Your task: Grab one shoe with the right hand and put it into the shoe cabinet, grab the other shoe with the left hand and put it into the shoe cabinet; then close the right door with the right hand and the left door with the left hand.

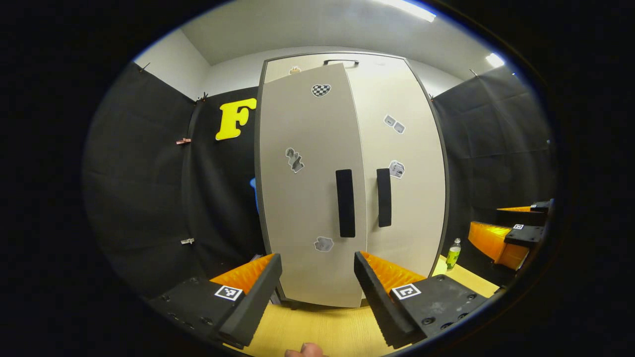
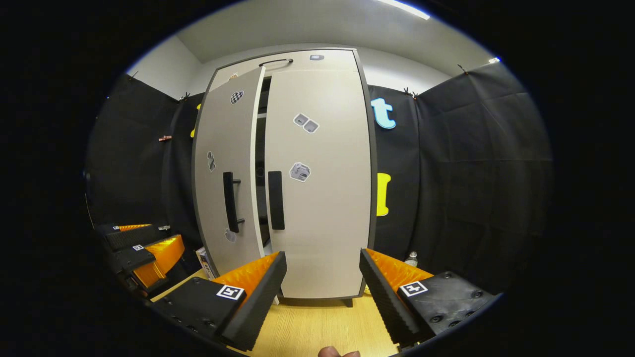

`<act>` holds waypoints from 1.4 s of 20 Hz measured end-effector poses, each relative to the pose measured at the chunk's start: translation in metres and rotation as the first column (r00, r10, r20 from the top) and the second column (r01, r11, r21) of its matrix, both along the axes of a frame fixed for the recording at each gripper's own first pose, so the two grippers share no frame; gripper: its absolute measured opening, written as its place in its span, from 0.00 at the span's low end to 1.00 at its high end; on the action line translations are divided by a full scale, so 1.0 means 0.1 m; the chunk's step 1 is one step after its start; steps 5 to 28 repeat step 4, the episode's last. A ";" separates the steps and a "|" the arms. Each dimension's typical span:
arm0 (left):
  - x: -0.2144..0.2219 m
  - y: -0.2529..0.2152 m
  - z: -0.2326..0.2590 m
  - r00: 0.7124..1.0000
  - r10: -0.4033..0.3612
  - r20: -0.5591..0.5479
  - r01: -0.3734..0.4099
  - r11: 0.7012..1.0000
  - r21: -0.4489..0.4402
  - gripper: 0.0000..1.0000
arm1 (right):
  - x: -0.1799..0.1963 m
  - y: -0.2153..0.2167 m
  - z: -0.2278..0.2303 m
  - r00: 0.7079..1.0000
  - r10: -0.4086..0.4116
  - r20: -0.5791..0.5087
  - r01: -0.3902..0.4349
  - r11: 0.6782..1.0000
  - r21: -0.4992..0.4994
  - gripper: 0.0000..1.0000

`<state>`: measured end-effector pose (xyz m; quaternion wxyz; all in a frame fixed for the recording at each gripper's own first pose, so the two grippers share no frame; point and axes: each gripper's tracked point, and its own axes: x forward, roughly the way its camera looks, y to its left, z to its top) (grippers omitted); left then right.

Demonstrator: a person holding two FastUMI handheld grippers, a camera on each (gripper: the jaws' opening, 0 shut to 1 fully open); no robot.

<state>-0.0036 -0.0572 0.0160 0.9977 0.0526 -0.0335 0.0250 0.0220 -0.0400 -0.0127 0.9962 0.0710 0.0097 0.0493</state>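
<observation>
Grey left door [image 1: 310, 188] ajar, just ahead of open left hand-held gripper [image 1: 317, 292].

Beige shoe cabinet [image 2: 317, 208]: right door [image 2: 322, 188] shut, left door [image 2: 225, 183] ajar.

The left door [image 2: 225, 168] stands slightly ajar, leaving a narrow dark gap against the shut right door [image 2: 320, 173], too slim for a gripper. Bare wooden floor [image 1: 322, 329] lies open before the shoe cabinet [image 1: 347, 57]. A green bottle [image 1: 453, 254] stands by its right corner.
</observation>
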 end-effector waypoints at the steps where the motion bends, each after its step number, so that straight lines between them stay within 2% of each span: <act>1: -0.01 -0.01 0.00 1.000 -0.003 -0.001 0.003 1.000 0.000 0.93 | -0.01 -0.01 0.00 1.000 -0.001 -0.001 0.001 1.000 0.000 0.98; 28: -0.04 -0.03 0.01 1.000 -0.007 -0.001 0.007 1.000 0.000 0.93 | -0.03 -0.02 -0.02 1.000 -0.003 -0.006 0.003 1.000 0.000 0.98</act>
